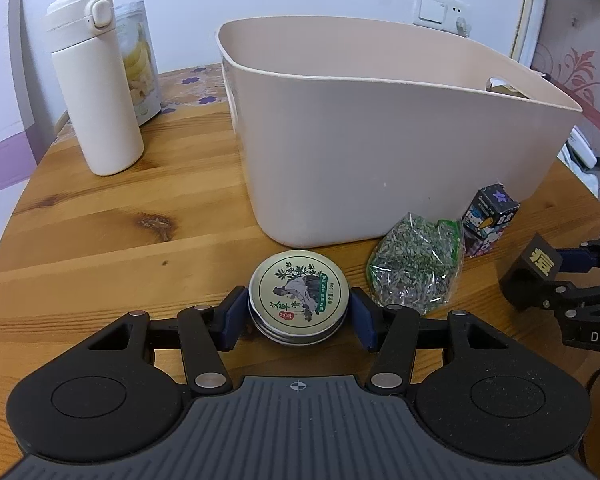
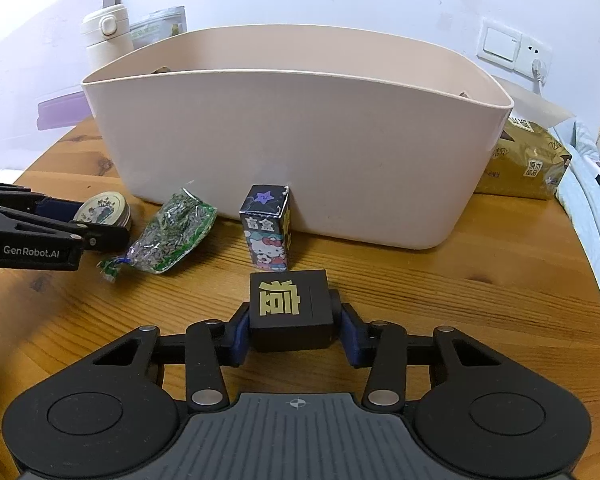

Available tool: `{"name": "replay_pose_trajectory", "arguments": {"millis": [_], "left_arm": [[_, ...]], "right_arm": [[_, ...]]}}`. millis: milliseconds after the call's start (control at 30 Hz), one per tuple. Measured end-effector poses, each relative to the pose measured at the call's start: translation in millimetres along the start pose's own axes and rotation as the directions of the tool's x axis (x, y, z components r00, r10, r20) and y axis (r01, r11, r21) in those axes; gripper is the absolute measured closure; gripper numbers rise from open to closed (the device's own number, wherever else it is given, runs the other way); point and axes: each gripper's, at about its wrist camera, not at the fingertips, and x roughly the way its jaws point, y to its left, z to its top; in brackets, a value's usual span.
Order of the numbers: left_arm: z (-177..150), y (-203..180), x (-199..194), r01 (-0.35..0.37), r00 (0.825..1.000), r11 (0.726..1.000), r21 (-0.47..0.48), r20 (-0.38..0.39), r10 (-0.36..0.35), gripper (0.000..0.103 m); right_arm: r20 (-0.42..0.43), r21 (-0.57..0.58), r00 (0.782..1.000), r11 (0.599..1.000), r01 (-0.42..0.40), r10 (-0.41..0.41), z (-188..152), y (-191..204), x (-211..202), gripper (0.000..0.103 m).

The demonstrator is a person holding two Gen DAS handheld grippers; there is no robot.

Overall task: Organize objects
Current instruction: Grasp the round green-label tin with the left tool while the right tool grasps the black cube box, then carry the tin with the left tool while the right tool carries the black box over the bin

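Tin point(image 1: 299, 295) sits between the left tool's point(image 1: 298, 317) pads; right tool point(image 2: 292, 330) clamps black box point(image 2: 291, 309). Shallow edge grips may slip when lifted over the bin point(image 1: 340, 152) rim.

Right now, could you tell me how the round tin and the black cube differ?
The round tin is a flat silver disc with a plant picture on its lid; the black cube is boxy, bearing one gold character. The tin sits between the left gripper pads, the cube between the right gripper pads. Both are gripped low over the wooden table.
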Motion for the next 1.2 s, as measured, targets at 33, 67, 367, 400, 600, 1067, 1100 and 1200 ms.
{"name": "replay_pose_trajectory", "arguments": {"millis": [33, 67, 367, 400, 600, 1067, 1100, 1200], "left_arm": [[0, 0, -1, 0.0, 1.0, 1.0, -0.001, 0.001, 0.0, 0.047], [0, 0, -2, -0.002, 1.0, 1.0, -0.002, 0.002, 0.002, 0.047], [0, -4, -18, 0.004, 0.999, 1.0, 0.005, 0.033, -0.004, 0.047], [0, -5, -20, 0.006, 0.999, 1.0, 0.005, 0.037, -0.006, 0.047], [2, -8, -32, 0.011, 0.998, 1.0, 0.013, 0.062, -0.012, 0.047], [18, -14, -74, 0.019, 0.985, 0.999, 0.036, 0.169, -0.025, 0.047], [19, -15, -76, 0.02, 0.984, 0.999, 0.04, 0.174, -0.026, 0.047], [22, -17, -82, 0.023, 0.982, 0.998, 0.052, 0.188, -0.032, 0.047]], "right_arm": [[0.002, -0.001, 1.0, 1.0, 0.0, 0.0, -1, 0, -1, 0.061], [0.003, -0.003, 1.0, 1.0, 0.0, 0.0, 0, 0, -2, 0.061], [0.032, 0.0, 0.999, 1.0, 0.001, -0.001, -4, 0, -18, 0.061], [0.036, 0.0, 0.999, 1.0, 0.004, -0.004, -4, 0, -21, 0.061], [0.056, 0.007, 0.998, 1.0, 0.016, -0.016, -2, -2, -30, 0.061], [0.149, 0.021, 0.988, 0.999, 0.047, -0.05, 8, -14, -65, 0.061], [0.153, 0.022, 0.987, 0.999, 0.047, -0.05, 8, -15, -66, 0.061], [0.167, 0.029, 0.985, 0.999, 0.045, -0.049, 11, -17, -71, 0.061]]}}
